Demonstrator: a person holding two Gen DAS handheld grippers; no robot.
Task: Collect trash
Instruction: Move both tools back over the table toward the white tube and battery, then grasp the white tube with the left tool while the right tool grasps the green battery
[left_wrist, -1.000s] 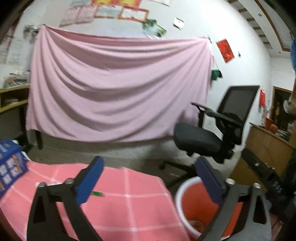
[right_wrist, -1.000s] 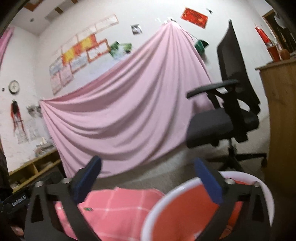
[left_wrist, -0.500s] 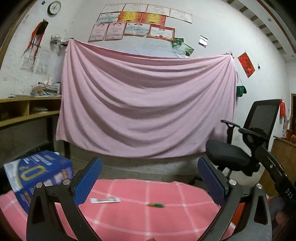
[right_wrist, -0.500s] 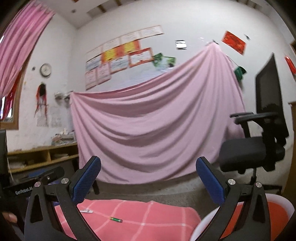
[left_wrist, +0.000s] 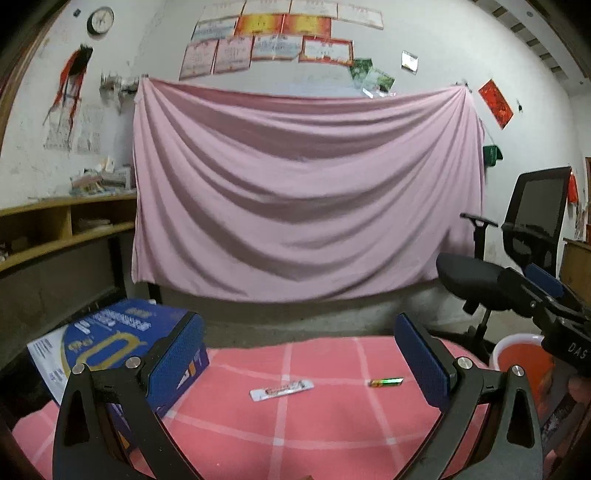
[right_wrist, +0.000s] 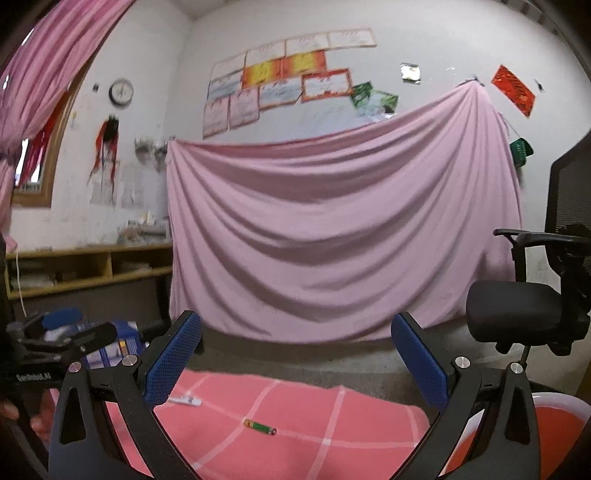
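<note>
Green battery (right_wrist: 259, 427) lies beyond right tool (right_wrist: 295, 354).

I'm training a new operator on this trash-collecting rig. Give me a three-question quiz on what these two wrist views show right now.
1. True or false: the left gripper holds the battery.
2. Which lies nearer the red bin: (a) battery, (b) white wrapper, (c) blue box?
3. Fill in: the trash lies on a ____ checked cloth.

Key: 1 false, both the left and the right gripper have open, empty jaws. 2 a. 3 pink.
</note>
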